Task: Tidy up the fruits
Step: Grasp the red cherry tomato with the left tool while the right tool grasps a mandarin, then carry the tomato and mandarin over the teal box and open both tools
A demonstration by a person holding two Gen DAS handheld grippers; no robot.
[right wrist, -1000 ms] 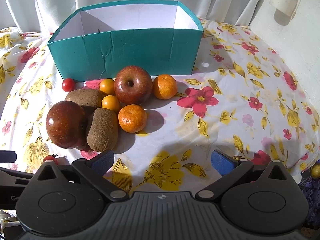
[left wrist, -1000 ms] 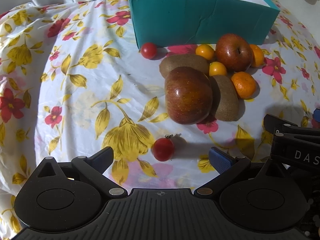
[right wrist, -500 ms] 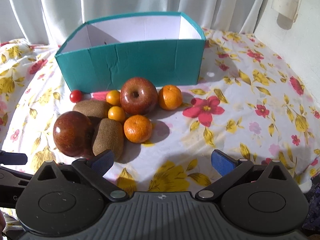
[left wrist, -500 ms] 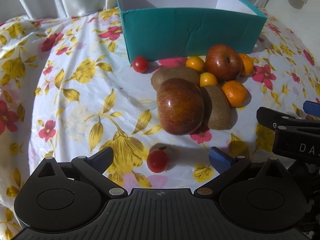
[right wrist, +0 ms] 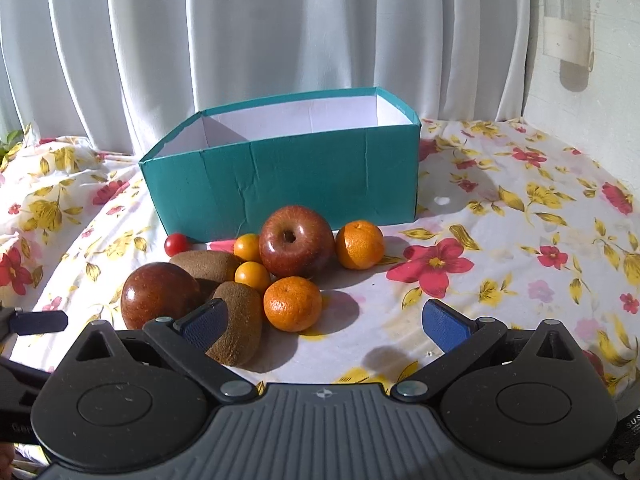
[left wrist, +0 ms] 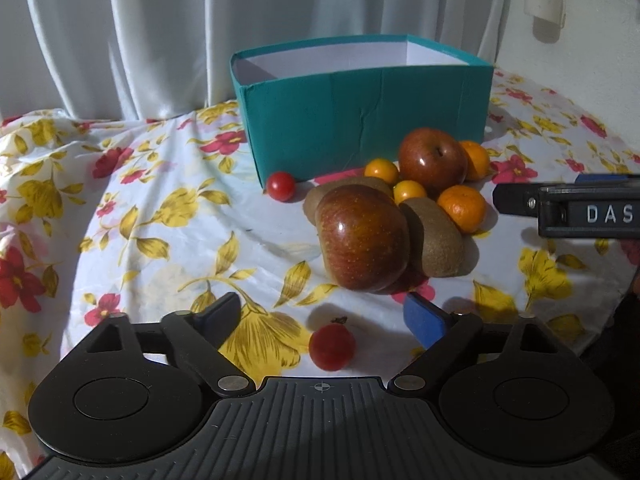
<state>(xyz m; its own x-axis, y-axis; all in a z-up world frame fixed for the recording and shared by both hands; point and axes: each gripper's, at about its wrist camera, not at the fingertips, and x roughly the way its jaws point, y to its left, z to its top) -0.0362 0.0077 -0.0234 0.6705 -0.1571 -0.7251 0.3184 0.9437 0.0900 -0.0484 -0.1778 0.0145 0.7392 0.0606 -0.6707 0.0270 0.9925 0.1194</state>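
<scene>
Both views have tilted up — left hand-held gripper [left wrist: 324, 316] closing around a loose cherry tomato [left wrist: 331, 346], right hand-held gripper [right wrist: 326, 322] wide, empty.

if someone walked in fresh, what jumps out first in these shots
The teal box stands open at the back of the flowered tablecloth, in front of pale curtains. Pressed against its front wall is a heap of fruit: two red apples, the nearer one large and glossy, with kiwis, oranges and small yellow fruits. A lone cherry tomato lies apart, between the fingers of the left gripper, whose jaws are closing but not touching it.
</scene>
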